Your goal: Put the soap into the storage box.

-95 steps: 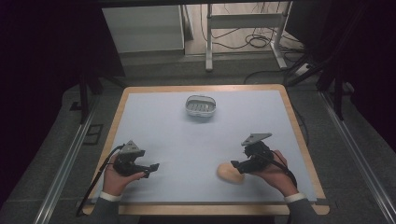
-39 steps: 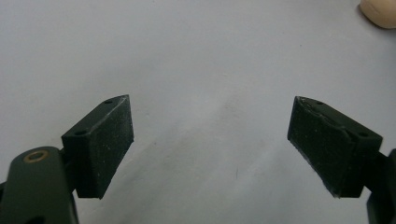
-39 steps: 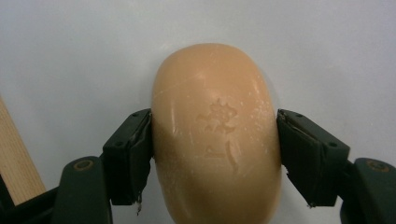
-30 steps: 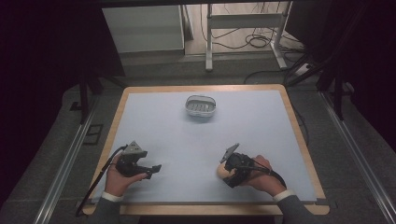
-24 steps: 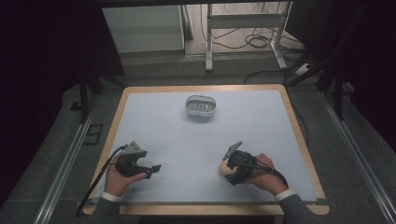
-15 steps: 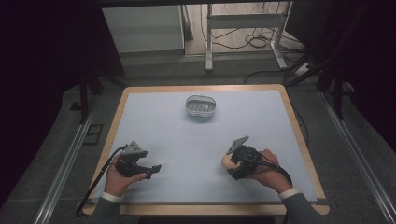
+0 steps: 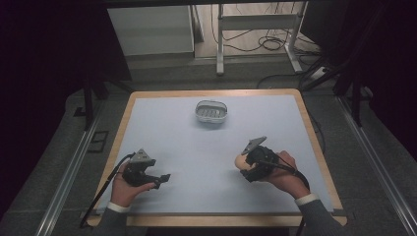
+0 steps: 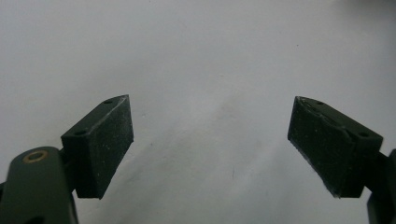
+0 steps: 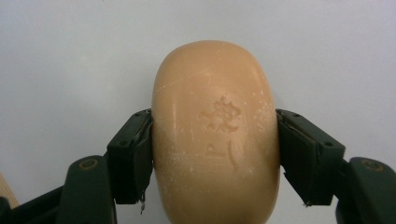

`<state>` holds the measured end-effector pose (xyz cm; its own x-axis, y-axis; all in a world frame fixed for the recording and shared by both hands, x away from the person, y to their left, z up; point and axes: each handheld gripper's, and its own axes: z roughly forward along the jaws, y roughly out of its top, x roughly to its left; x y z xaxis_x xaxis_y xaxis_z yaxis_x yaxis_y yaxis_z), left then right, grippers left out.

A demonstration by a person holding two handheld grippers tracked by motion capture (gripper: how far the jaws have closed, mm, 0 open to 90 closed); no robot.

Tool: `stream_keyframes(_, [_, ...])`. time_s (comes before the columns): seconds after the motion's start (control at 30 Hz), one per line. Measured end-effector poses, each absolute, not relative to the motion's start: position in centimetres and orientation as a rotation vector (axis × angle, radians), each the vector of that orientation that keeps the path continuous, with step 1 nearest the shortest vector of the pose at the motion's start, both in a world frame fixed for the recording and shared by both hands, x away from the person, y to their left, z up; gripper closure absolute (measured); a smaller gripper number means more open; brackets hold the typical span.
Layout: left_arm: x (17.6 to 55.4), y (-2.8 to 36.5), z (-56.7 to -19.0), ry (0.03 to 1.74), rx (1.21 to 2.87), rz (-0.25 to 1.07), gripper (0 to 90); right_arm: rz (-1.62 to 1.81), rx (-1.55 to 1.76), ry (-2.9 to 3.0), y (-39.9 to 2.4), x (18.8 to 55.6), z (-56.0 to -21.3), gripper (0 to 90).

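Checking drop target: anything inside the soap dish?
From the high view the soap dish looks empty, only its ribbed floor showing. The near inner wall is hidden. The soap is clamped in the right gripper.

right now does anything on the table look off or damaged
Nothing stands out. The soap bar is whole, clamped squarely in the right gripper; the soap dish sits upright and empty; the left gripper is open.

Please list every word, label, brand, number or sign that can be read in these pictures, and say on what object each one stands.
Soap, held in the right tool: a mark is pressed into its face, perhaps characters with a stroke below; too shallow and blurred to read.
Dish: no text can be made out.
Left tool: no text on its pads.
Table: none.
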<state>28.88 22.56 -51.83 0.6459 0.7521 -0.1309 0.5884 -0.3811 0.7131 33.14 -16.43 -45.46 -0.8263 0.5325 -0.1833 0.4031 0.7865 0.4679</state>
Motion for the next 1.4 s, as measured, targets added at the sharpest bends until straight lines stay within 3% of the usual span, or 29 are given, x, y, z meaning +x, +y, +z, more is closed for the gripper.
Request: stream_keyframes(1.4, [28.9,22.6,-51.9,1.033,2.11,0.274,14.4,0.646,0.737,2.624,-14.9,37.0,-42.6,32.4])
